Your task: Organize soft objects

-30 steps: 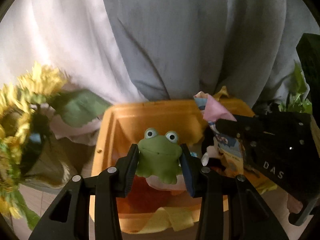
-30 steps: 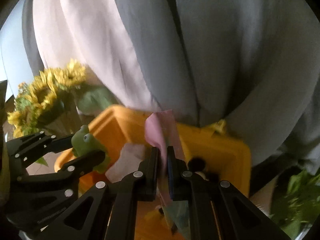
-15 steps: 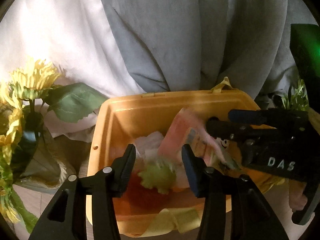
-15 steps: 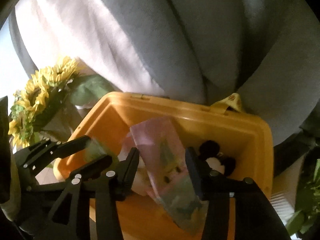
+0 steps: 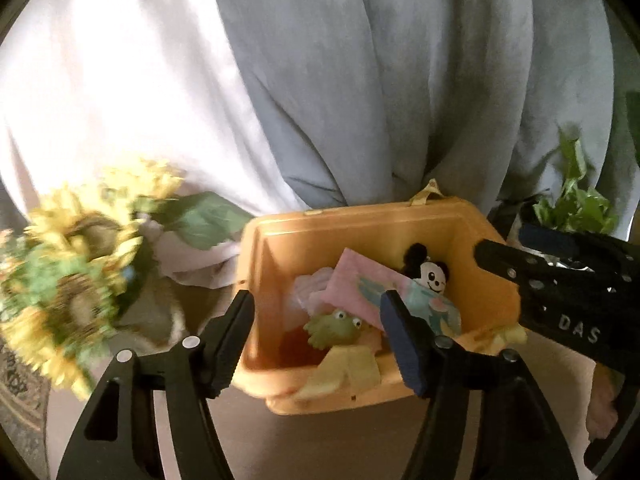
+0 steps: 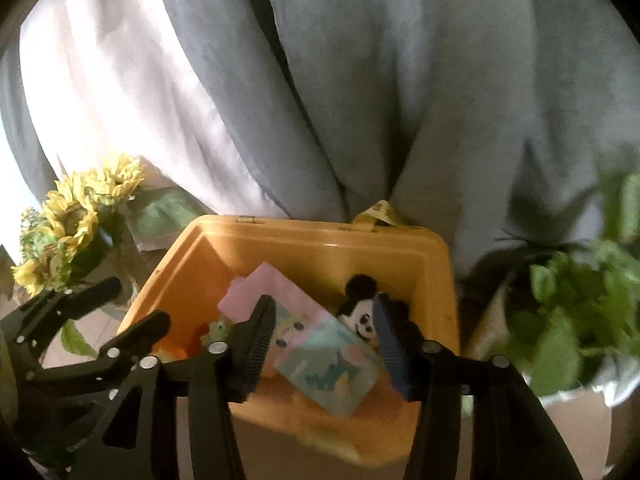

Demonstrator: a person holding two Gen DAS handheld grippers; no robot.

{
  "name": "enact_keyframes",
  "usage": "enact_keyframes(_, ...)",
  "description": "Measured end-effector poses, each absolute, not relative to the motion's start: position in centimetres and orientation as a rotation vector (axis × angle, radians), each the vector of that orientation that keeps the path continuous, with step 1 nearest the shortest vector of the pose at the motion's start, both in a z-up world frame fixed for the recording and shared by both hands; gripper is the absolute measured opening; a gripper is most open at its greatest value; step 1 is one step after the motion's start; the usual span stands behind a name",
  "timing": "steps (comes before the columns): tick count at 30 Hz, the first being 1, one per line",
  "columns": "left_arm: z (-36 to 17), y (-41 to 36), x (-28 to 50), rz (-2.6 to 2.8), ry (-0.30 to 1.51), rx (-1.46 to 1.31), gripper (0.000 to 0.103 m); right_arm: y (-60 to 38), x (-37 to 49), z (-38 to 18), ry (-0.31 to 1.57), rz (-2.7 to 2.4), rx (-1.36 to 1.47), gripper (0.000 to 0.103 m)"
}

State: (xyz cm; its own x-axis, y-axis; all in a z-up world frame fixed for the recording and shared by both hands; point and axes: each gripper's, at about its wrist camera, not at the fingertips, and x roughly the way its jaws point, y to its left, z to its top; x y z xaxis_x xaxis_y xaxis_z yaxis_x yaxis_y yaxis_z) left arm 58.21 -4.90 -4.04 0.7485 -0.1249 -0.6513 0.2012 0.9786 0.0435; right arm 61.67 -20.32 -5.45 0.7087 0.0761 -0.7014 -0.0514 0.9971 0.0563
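The rounded yellow plastic bin held a rubbery green frog, a flat pastel pouch and a plush mouse. Before the bin, left gripper and right gripper were both spread, empty. Sunflowers stood left of it.

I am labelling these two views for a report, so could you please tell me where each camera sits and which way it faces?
Left wrist: rides on the left tool, facing the yellow box; its own open fingers show, and the right tool at the right edge.
Right wrist: rides on the right tool, facing the same box; its own open fingers show, and the left tool at lower left.
Shared: the box, frog, mouse toy, pink packet, sunflowers, grey curtain.
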Motion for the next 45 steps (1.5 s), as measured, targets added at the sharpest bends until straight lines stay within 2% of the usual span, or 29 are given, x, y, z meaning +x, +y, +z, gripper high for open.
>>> enact_keyframes(4,-2.2,-3.8,54.3,-0.156,0.650,0.105,0.068,-19.7,57.8,-3.9,0.737,0.021,0.020,0.060)
enact_keyframes(7,-1.1,-3.0,51.5,-0.134,0.610,0.103,0.070,-19.1,54.3,-2.6,0.706,-0.023,0.017,0.067)
enact_keyframes(9,-0.3,-2.4,49.3,-0.124,0.585,0.099,0.076,-18.8,52.2,-1.9,0.695,-0.031,0.030,0.067)
enact_keyframes(26,3.5,0.0,31.3,-0.088,0.428,0.119,0.097,-16.4,33.0,1.9,0.553,-0.158,0.059,0.074)
enact_keyframes(41,3.9,-0.6,12.3,-0.107,0.409,0.102,0.099,-15.7,14.1,3.1,0.520,-0.153,0.039,0.074)
enact_keyframes(45,4.4,-0.8,8.6,-0.109,0.405,0.115,0.103,-15.6,9.7,3.5,0.529,-0.144,0.045,0.074)
